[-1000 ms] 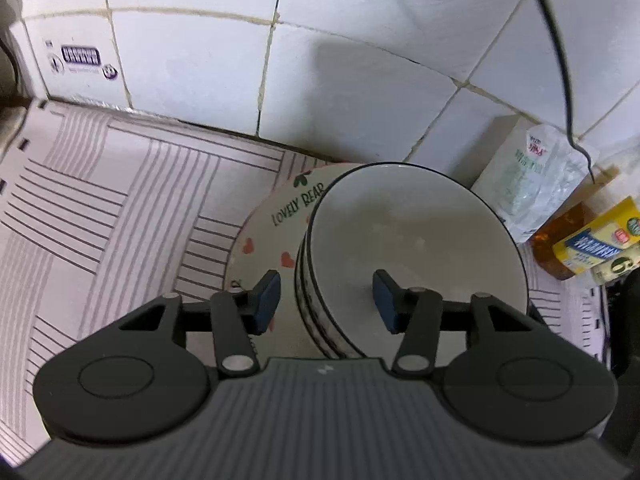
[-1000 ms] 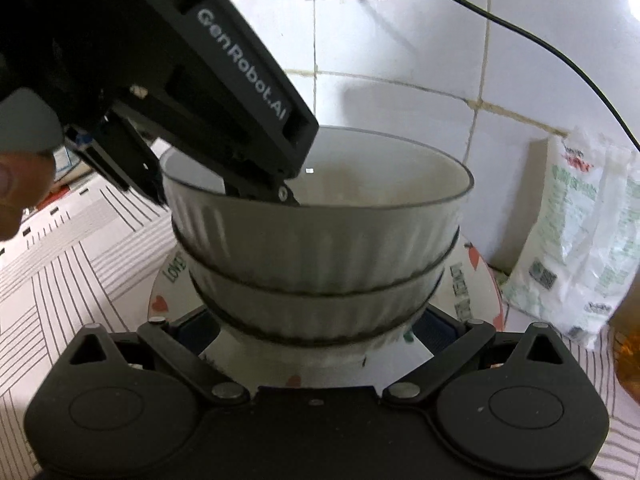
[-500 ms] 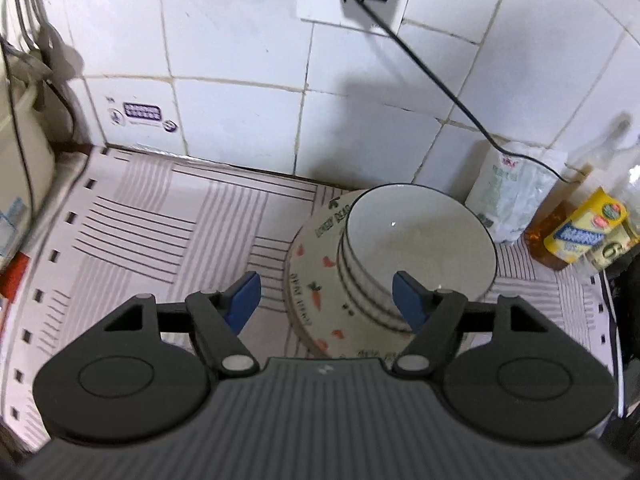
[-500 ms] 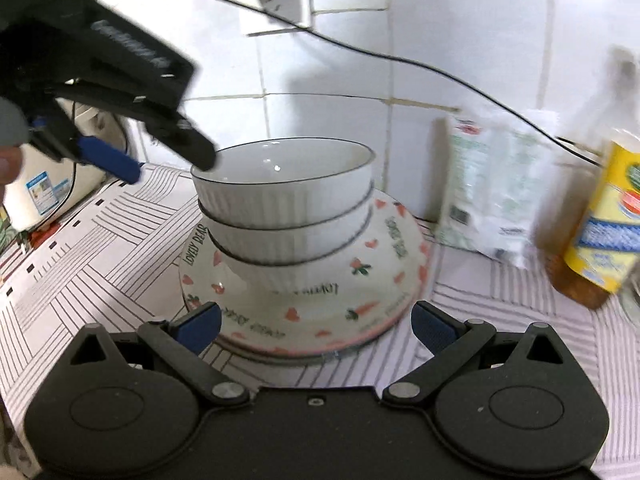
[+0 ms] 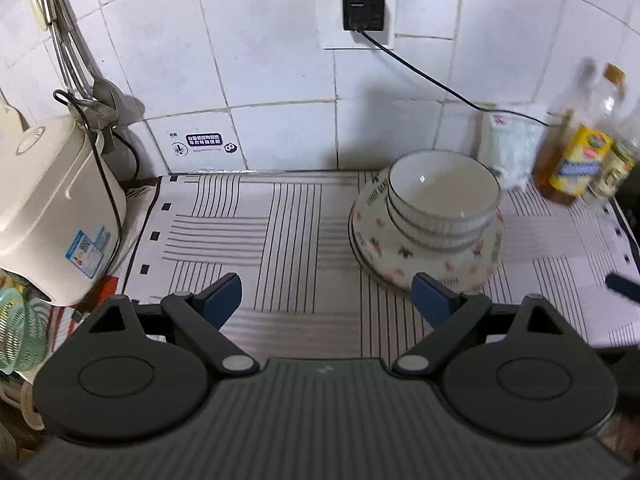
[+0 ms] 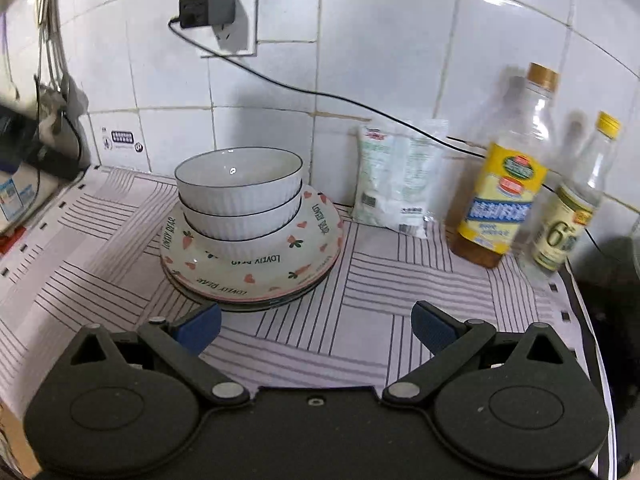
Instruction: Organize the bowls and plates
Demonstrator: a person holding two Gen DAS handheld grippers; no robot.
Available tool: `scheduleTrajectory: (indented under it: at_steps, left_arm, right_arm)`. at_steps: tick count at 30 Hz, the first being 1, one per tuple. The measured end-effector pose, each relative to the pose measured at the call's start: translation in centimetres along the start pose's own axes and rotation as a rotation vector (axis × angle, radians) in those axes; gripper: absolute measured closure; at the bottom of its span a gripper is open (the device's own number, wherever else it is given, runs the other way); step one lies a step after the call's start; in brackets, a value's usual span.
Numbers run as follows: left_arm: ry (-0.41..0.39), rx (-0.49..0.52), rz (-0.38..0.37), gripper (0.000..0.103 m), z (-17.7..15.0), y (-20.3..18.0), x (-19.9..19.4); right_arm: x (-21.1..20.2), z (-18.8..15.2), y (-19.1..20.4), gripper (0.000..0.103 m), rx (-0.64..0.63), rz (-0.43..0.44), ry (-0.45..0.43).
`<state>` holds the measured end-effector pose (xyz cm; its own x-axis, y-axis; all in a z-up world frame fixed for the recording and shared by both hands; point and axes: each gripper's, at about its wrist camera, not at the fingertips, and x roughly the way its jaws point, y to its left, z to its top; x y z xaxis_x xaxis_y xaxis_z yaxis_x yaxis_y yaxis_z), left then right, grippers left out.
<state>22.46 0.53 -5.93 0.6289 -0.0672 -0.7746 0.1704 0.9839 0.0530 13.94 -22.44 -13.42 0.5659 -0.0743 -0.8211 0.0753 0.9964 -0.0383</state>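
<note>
A stack of white ribbed bowls sits nested on patterned "Lovely Bear" plates on the striped mat near the back wall. The stack also shows in the left wrist view, bowls on plates. My left gripper is open and empty, held back from the stack and to its left. My right gripper is open and empty, in front of the stack and a little to its right. One blue fingertip of the right gripper shows at the right edge of the left wrist view.
A white rice cooker stands at the left with a green basket below it. A white bag, an oil bottle and a smaller bottle stand right of the stack. A black cable runs from the wall socket.
Both grippers have pulled back from the stack. The left gripper, which was over the top bowl, has opened wider and withdrawn; the right gripper has backed away from the stack's base.
</note>
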Motion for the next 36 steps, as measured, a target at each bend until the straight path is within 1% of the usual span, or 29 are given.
scheduleTrajectory:
  at_steps: [4,6,8,9,12,16,18,23,29,36]
  left_arm:
    - [-0.001,0.016,0.009,0.01,-1.2,0.8,-2.7]
    - [-0.004,0.018,0.028,0.009,-1.9,1.1,-4.0]
    - [-0.006,0.029,0.038,0.008,-2.5,1.3,-5.1]
    - [-0.004,0.031,0.041,0.008,-2.8,1.3,-5.6]
    - [0.005,0.014,0.031,0.008,-3.9,1.7,-7.2]
    - [0.009,0.01,0.029,0.008,-5.1,1.8,-9.0]
    - [0.003,0.017,0.03,0.008,-5.8,1.8,-9.9]
    - [-0.01,0.014,0.026,0.008,-7.0,2.2,-11.5]
    - [-0.024,0.004,0.011,0.008,-8.4,2.7,-13.0]
    - [-0.035,0.005,-0.002,0.008,-10.0,2.1,-14.2]
  right_arm:
    - [-3.0,0.2,-0.2,0.0,0.068,-0.008,-0.006]
    - [-4.8,0.4,0.1,0.0,0.104,-0.045,-0.01]
    - [-6.5,0.5,0.7,0.0,0.119,-0.089,-0.014]
    - [-7.3,0.6,1.0,0.0,0.119,-0.098,-0.015]
    - [-9.8,0.9,2.0,0.0,0.117,-0.093,-0.019]
    - [-11.8,1.3,2.8,0.0,0.132,-0.1,0.049]
    - [-12.9,1.3,3.1,0.0,0.137,-0.108,0.063]
    - [-15.8,0.8,4.3,0.0,0.102,-0.136,0.036]
    - [-18.6,-0.1,5.1,0.0,0.113,-0.109,0.014]
    - [-20.2,-1.5,5.5,0.0,0.117,-0.107,-0.009]
